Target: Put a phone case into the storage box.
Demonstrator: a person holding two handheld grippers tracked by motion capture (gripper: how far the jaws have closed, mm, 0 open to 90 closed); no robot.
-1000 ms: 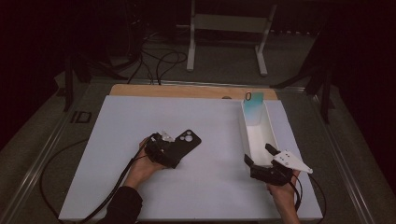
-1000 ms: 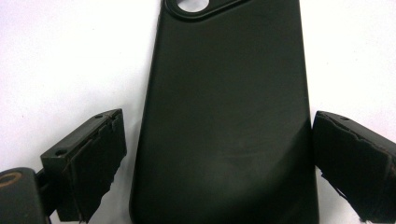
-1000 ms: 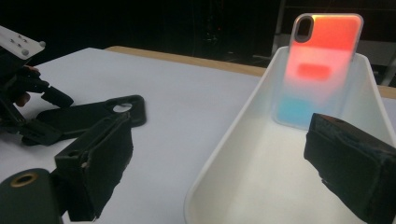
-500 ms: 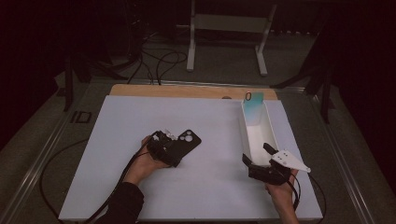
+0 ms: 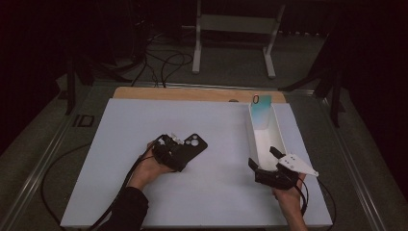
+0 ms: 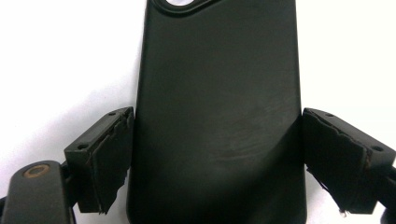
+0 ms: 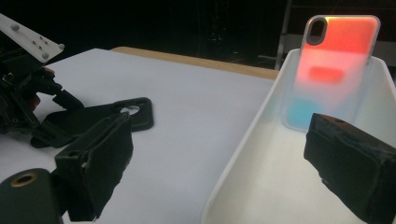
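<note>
A black phone case (image 6: 217, 116) lies flat on the white mat, its camera cut-out (image 5: 195, 142) pointing away from the person. My left gripper (image 6: 217, 158) straddles its near end. The jaws have just been closing, and both pads (image 6: 112, 154) now meet the case's long edges. In the high view my left gripper (image 5: 182, 150) sits left of centre. My right gripper (image 5: 262, 157) stands open across the near end of a long white tray (image 5: 250, 127), one jaw inside and one outside. A translucent red-and-teal phone case (image 7: 334, 70) leans upright against the tray's far wall.
The white mat (image 5: 144, 120) covers most of the table, with a wooden strip (image 5: 192, 94) along its far edge. A metal stand (image 5: 231, 29) and loose cables (image 5: 163, 62) are on the floor beyond. Each gripper trails a cable toward the near edge.
</note>
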